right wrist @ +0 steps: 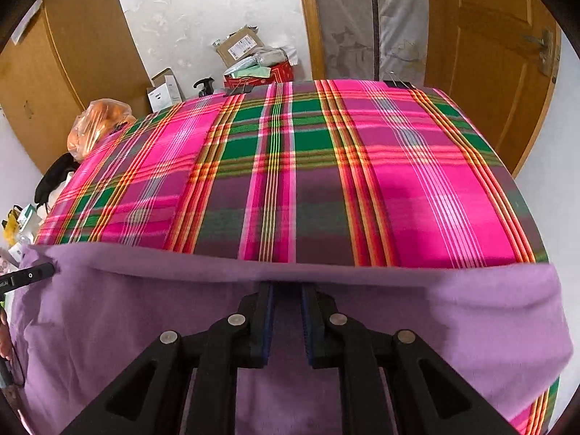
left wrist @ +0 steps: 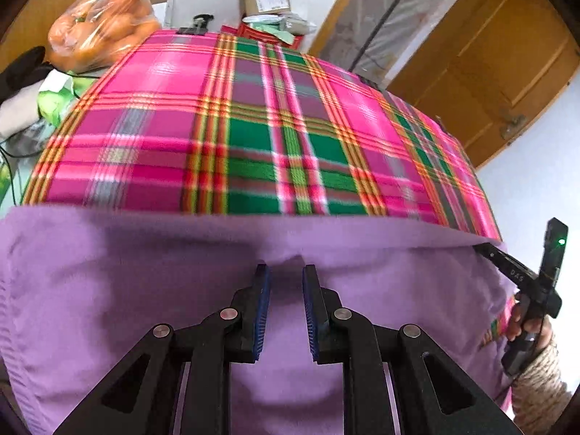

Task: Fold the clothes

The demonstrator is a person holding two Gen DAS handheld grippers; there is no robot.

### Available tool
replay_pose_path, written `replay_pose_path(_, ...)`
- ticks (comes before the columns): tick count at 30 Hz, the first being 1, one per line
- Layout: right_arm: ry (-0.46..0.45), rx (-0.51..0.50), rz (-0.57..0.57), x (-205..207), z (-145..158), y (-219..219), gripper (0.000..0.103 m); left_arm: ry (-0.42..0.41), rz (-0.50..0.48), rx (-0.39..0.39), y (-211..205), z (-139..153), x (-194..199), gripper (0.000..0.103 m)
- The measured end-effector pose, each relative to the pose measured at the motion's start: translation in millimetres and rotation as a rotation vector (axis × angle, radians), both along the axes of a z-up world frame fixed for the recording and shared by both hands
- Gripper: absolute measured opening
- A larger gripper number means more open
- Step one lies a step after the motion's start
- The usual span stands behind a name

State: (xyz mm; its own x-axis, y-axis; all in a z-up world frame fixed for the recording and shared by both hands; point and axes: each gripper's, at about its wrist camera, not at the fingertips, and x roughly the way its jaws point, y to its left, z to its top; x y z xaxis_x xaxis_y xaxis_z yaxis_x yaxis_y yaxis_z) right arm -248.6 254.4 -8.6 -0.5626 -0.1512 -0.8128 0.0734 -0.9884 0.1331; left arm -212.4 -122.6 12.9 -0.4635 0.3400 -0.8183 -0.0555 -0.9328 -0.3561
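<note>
Pink and green plaid tablecloth (right wrist: pixel 326 166) over the table, wooden door (right wrist: pixel 500 72) behind. Purple garment (left wrist: pixel 108 290) across the near edge. Left gripper (left wrist: pixel 286 272) pinching a raised fold of its far hem; right gripper (right wrist: pixel 286 290) clamped on the same hem, fingers (right wrist: pixel 266 311) narrowly parted by cloth.

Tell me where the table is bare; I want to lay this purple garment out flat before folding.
The plaid cloth lies bare from the purple garment to the far edge clips. Clutter sits off the left side: bag of oranges, dark and pale clothes; boxes behind.
</note>
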Motion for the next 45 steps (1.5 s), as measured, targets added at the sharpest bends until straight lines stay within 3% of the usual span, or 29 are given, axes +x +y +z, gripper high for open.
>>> replay_pose_path(12,0.008,0.064,-0.001,-36.8,-0.1,-12.8,0.015,0.042,0.014,-0.014,3.1,-0.7,-44.6,0.019)
replay_pose_path(19,0.025,0.076,-0.006,-46.0,-3.5,-17.7,0.017,0.040,0.029,-0.003,2.5,-0.1,-47.4,0.019)
replay_pose_path(23,-0.012,0.086,-0.002,-44.0,0.8,-18.0,0.017,0.006,0.056,0.003,-2.3,5.4,-42.2,0.019)
replay_pose_path(31,0.023,0.057,0.017,6.9,18.9,-16.1,0.017,0.033,0.081,-0.055,-22.3,22.1,13.2,0.019)
replay_pose_path(37,0.040,0.058,0.040,64.0,24.0,-10.0,0.017,0.011,0.143,-0.007,-51.0,20.9,66.1,0.019)
replay_pose_path(40,0.037,0.030,-0.009,95.9,24.0,13.7,0.018,0.018,0.151,0.008,-53.1,20.3,93.3,0.019)
replay_pose_path(45,0.030,0.017,-0.181,154.8,13.0,62.9,0.022,0.029,0.146,0.033,-46.0,16.6,133.1,0.019)
